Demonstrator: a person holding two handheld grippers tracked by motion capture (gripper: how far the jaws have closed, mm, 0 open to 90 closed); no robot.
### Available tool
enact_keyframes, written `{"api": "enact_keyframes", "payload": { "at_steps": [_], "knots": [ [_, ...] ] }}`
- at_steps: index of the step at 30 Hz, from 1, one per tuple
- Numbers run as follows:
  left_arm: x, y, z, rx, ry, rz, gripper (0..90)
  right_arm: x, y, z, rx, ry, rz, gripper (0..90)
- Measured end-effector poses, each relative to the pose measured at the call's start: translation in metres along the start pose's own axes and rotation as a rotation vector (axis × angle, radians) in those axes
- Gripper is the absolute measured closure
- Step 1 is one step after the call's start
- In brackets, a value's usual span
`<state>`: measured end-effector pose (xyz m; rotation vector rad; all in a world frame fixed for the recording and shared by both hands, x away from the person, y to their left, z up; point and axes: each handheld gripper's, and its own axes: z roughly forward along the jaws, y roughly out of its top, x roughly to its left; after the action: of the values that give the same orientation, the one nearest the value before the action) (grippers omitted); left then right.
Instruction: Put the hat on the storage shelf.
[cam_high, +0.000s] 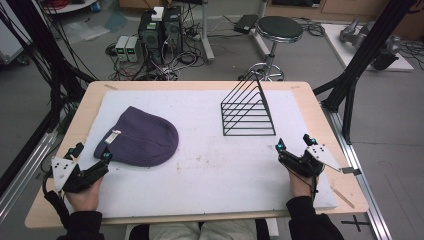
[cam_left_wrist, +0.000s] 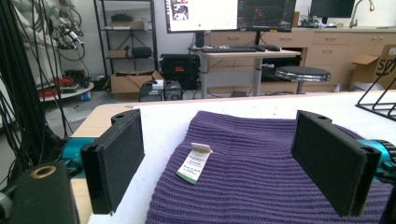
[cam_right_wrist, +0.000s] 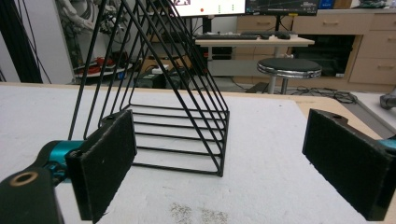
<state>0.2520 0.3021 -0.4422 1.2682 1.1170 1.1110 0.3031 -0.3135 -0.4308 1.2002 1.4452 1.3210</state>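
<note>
From the high view, a purple ribbed knit beanie (cam_high: 139, 140) lies flat on the white padded mat (cam_high: 215, 170) toward the left edge of the wooden worktop (cam_high: 310, 100), its cuff facing that edge. The left tongs (cam_high: 91, 154) sit just beside the cuff with jaws apart, holding nothing. The right tongs (cam_high: 292, 144) rest near the right edge, jaws apart and empty, a little in front of a black wire rack (cam_high: 248, 111) with sloped triangular dividers near the far edge. Bare mat lies between the hands.

The left gripper view looks between its flat black foam-faced jaws at the beanie (cam_left_wrist: 261, 172) and its small white tag (cam_left_wrist: 194, 163).

The right gripper view shows the thin-rod rack (cam_right_wrist: 177, 121) ahead, apart from the jaws.
</note>
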Motion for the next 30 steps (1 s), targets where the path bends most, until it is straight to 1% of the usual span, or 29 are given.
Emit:
{"api": "enact_keyframes", "payload": {
  "at_steps": [2, 5, 9, 10, 13, 17, 21, 24, 26, 29, 30],
  "knots": [
    [0.001, -0.001, 0.002, -0.001, -0.002, -0.007, 17.4, 0.0, 0.0, 0.001, 0.0, -0.001, -0.008, 8.9],
    [0.002, -0.001, 0.003, 0.004, -0.004, -0.011, 17.4, 0.001, 0.0, 0.001, 0.003, 0.004, -0.005, 8.9],
    [0.001, -0.001, 0.002, -0.001, -0.005, -0.008, 17.5, 0.0, 0.0, 0.0, -0.003, 0.005, -0.011, 8.9],
    [0.001, -0.001, 0.002, 0.001, -0.007, -0.009, 17.6, 0.001, 0.0, 0.0, 0.004, 0.008, -0.003, 8.9],
    [0.001, -0.001, 0.002, 0.004, -0.009, -0.008, 17.5, 0.001, 0.0, 0.0, 0.003, 0.011, -0.004, 8.9],
    [0.001, -0.001, 0.003, 0.016, -0.013, -0.005, 17.1, 0.0, -0.001, 0.0, 0.008, 0.011, 0.0, 8.9],
    [0.001, 0.0, 0.004, 0.027, -0.023, -0.005, 17.0, 0.0, 0.0, 0.0, -0.001, 0.003, -0.004, 8.9],
    [-0.001, 0.003, 0.008, 0.035, -0.041, -0.008, 17.0, 0.0, -0.001, 0.001, 0.004, 0.003, 0.002, 8.9],
    [-0.003, 0.007, 0.012, 0.033, -0.069, -0.007, 17.0, 0.0, -0.001, 0.002, 0.01, 0.008, 0.001, 8.9],
    [-0.01, 0.016, 0.019, 0.018, -0.108, 0.012, 17.0, 0.0, -0.001, 0.002, 0.012, 0.006, -0.001, 8.9],
    [-0.013, 0.019, 0.022, 0.019, -0.121, 0.027, 17.0, 0.0, -0.001, 0.002, 0.008, 0.006, -0.001, 8.9]
  ]
}}
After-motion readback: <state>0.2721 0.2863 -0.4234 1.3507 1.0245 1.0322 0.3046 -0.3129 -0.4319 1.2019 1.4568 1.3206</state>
